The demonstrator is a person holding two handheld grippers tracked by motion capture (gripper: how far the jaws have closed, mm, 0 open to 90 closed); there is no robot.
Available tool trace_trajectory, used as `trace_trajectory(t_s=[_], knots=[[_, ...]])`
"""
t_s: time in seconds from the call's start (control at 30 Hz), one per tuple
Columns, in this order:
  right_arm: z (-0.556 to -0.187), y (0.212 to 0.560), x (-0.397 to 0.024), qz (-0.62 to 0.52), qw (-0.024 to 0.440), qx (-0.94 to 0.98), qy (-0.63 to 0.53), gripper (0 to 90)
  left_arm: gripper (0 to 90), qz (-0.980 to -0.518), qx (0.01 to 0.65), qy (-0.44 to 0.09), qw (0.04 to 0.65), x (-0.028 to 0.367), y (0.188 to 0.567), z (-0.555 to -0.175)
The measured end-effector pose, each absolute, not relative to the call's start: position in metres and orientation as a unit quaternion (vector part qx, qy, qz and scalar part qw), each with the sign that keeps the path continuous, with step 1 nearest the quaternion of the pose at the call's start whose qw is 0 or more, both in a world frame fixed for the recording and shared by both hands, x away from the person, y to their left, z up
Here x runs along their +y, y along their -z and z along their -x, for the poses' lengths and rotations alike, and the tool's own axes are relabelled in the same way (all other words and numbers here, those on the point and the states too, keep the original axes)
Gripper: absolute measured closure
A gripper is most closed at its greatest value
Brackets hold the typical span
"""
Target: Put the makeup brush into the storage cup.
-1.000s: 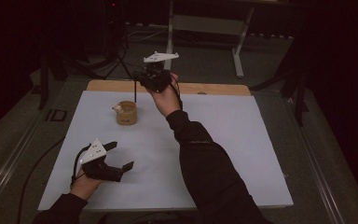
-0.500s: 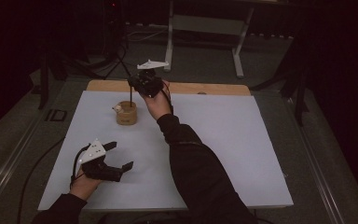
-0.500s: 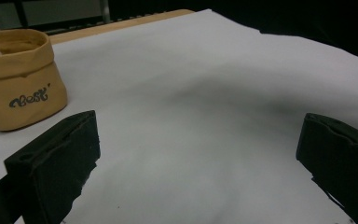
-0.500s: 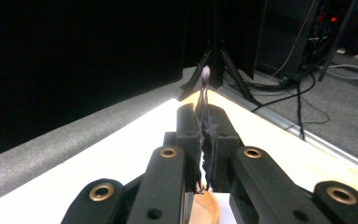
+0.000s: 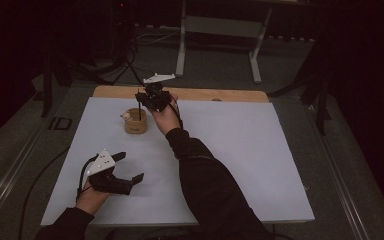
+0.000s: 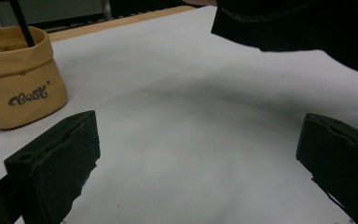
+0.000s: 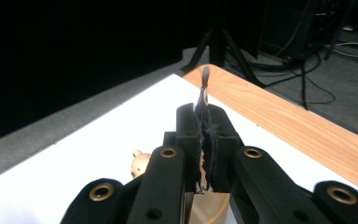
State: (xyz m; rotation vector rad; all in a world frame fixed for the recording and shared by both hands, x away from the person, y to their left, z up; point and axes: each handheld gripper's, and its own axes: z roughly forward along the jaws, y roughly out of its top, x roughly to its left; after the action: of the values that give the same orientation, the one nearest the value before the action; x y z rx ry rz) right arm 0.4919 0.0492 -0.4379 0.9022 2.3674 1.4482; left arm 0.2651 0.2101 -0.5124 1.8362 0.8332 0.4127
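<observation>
Right gripper (image 5: pixel 141 100) lowered, clenched on thin black stick (image 5: pixel 139 111); stick upright, lower end inside yellow pouch (image 5: pixel 135 125).

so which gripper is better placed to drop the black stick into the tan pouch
Right. The right gripper is shut on the black stick, directly above the tan pouch, with the stick's lower end at its opening. The left gripper sits open and empty near the table's front edge.

The room around the white rectangular table sheet (image 5: pixel 230 150) lies in deep darkness, the high view is dim and grainy, a soft shadow crosses the sheet in the left gripper view, and the near black jaws blur.
</observation>
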Motion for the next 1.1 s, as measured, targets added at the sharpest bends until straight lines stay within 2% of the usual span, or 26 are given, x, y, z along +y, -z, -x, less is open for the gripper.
trace_trajectory(t_s=[0.2,0.27,0.3,0.4,0.53,0.73,1.1], knots=[[-0.491,0.444,0.055,-0.306,0.108,0.820,-0.471,85.5,0.0,-0.767,0.348,-0.163,0.514,0.209,0.513,-0.265],[-0.491,0.445,0.055,-0.305,0.100,0.821,-0.472,81.5,0.0,-0.767,0.348,-0.164,0.514,0.209,0.513,-0.265],[-0.491,0.445,0.055,-0.305,0.101,0.821,-0.471,72.5,0.0,-0.766,0.348,-0.163,0.515,0.209,0.513,-0.265],[-0.490,0.443,0.054,-0.303,0.099,0.822,-0.472,54.0,0.0,-0.766,0.348,-0.166,0.515,0.210,0.513,-0.265],[-0.491,0.435,0.047,-0.310,0.081,0.819,-0.476,35.9,0.0,-0.765,0.349,-0.164,0.516,0.210,0.513,-0.266],[-0.486,0.420,0.034,-0.307,0.085,0.824,-0.468,10.3,0.0,-0.766,0.347,-0.166,0.515,0.209,0.513,-0.266],[-0.460,0.409,-0.008,-0.292,0.073,0.814,-0.496,8.5,0.0,-0.769,0.345,-0.163,0.513,0.205,0.512,-0.265]])
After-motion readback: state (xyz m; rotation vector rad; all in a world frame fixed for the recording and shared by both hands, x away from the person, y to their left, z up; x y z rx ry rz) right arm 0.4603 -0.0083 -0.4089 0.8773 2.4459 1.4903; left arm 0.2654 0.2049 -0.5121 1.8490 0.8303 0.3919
